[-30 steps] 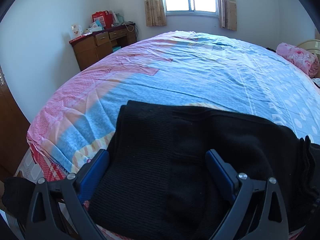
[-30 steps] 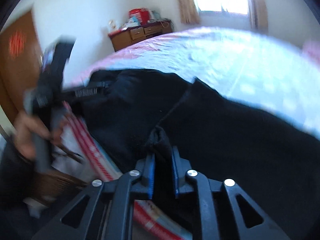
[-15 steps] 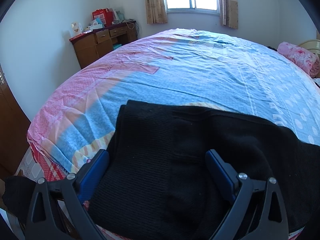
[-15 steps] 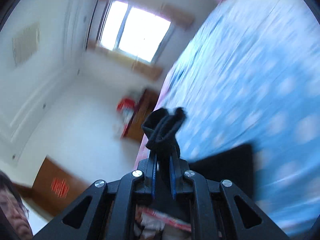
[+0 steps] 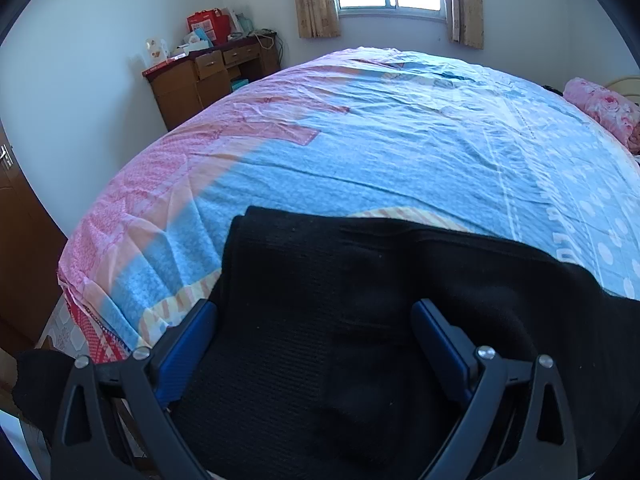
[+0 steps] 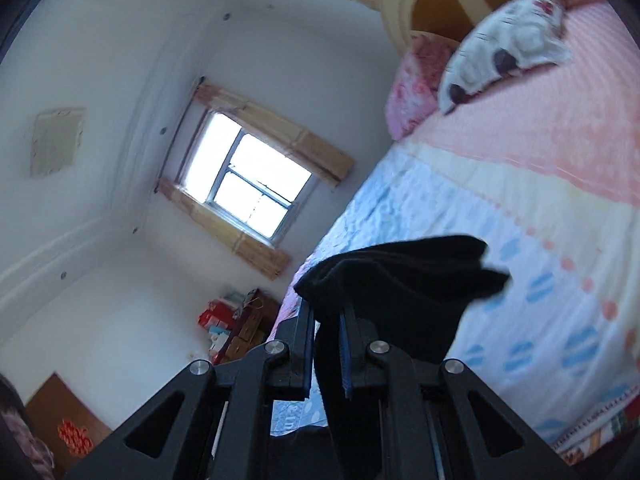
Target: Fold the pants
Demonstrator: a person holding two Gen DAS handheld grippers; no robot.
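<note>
Change: a second ago the right gripper (image 6: 325, 322) was low at the near edge of the bed (image 5: 400, 148), pinching a bunched end of the pants (image 5: 340, 320); now it is raised and tilted hard, its camera facing the window (image 6: 244, 188) and the head of the bed, the black end carried up with it.
Meaning: judged from this, one end of the pants is being swung up and over toward the part lying flat, so a fold is under way and not yet laid down.
Left gripper (image 5: 314, 326): unchanged over the last second, jaws spread wide, hovering over or resting on the flat cloth; contact cannot be told. It grips nothing.
Right gripper: jaws closed on a thick wad of black fabric that sticks out past the fingertips and droops to the right.
Pants, place: the main part lies along the near edge of the bed, toward its near left corner, with the sheet bare beyond it; the lifted end hangs in the air above the bed.
Pants, look: black, ribbed knit, thick and soft; already doubled, with one layer's edge showing across the top and a straight left side; the held end is crumpled, not squared.
</note>
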